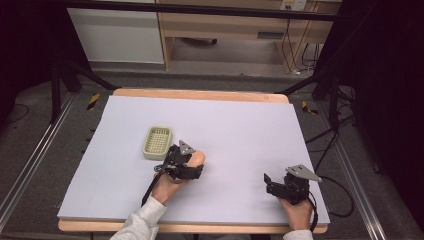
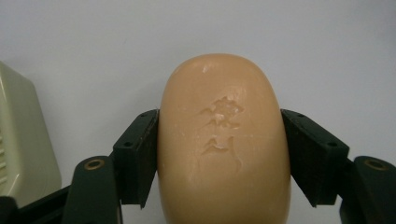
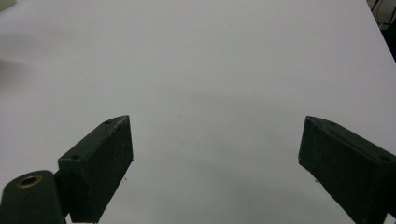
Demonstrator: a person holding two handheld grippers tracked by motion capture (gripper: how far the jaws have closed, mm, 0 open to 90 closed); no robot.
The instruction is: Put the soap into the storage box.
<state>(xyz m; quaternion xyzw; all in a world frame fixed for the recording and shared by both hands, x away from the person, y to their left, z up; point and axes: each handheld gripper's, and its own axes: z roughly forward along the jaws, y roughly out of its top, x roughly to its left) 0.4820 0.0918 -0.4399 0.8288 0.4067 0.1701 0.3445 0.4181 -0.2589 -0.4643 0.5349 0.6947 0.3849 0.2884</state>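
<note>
Soap (image 2: 224, 144) with unreadable embossed mark

Peach oval soap bar (image 2: 223, 144), embossed, clamped between jaws.

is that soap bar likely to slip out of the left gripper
Possibly: the soap bar looks smooth and rounded, and the left gripper pinches only its curved sides. It seems rigid, since the embossed mark stays crisp. Its oval shape would probably slide rather than roll.

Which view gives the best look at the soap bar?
The left gripper view: the soap bar sits close up between the jaws, its embossed mark readable. The high view shows a small peach end past the left gripper.
</note>
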